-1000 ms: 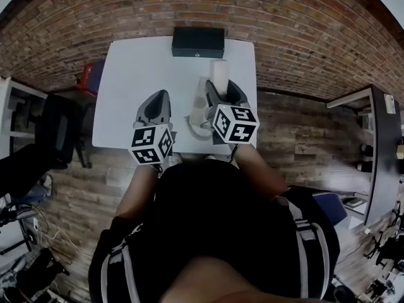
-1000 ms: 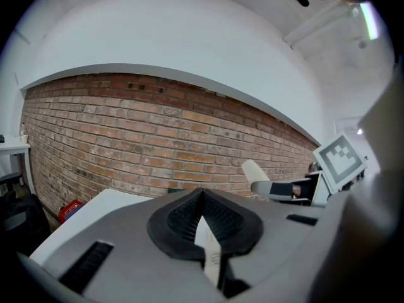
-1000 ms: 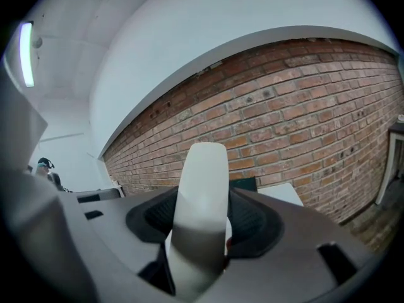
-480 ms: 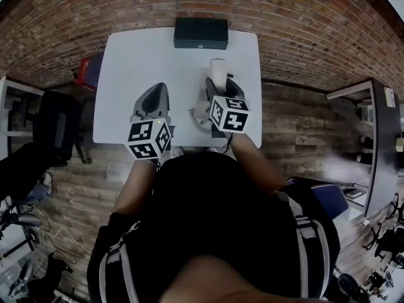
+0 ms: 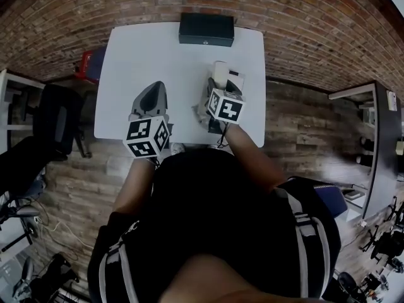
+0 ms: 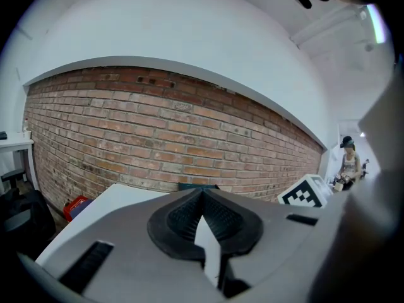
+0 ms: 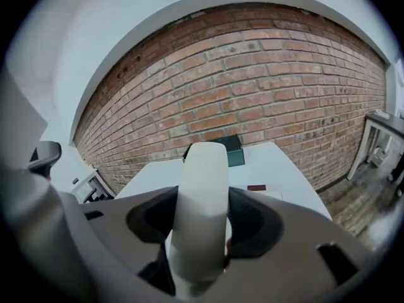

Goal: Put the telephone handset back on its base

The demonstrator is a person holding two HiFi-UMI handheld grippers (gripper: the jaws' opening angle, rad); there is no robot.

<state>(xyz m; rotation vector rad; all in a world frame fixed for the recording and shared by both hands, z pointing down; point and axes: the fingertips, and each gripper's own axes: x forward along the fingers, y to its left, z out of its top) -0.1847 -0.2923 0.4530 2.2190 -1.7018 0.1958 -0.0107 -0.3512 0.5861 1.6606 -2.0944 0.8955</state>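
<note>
Tabletop: The white rectangular tabletop (image 5: 145,55) is sitting with its far edge by the red brick wall (image 5: 303,24).
Far edge: A dark green flat box (image 5: 206,29) is sitting in the middle of the far edge.
Right edge: The white telephone base (image 5: 235,81) is lying close to the right edge, well apart from the box.
Left edge: A small red thing (image 5: 90,65) and a black chair (image 5: 57,125) are standing on the wooden floor (image 5: 297,131) beside this edge.
Open room: A wide patch of white is showing between the left tool (image 5: 153,88) and the box, and out to the left edge.
Near edge: Both arms are reaching in over the near edge, with the tools side by side and pointing at the wall.
Left tool: It is hanging over the near left part of the tabletop. Its pads (image 6: 218,216) are meeting at the tips, and it is holding nothing.
Right tool: The right tool (image 5: 216,88) is squeezing the white plastic telephone handset (image 5: 219,73) on both sides.
Handset: It is standing up tall in the right tool, just left of the base. I cannot tell if it is touching the base.
</note>
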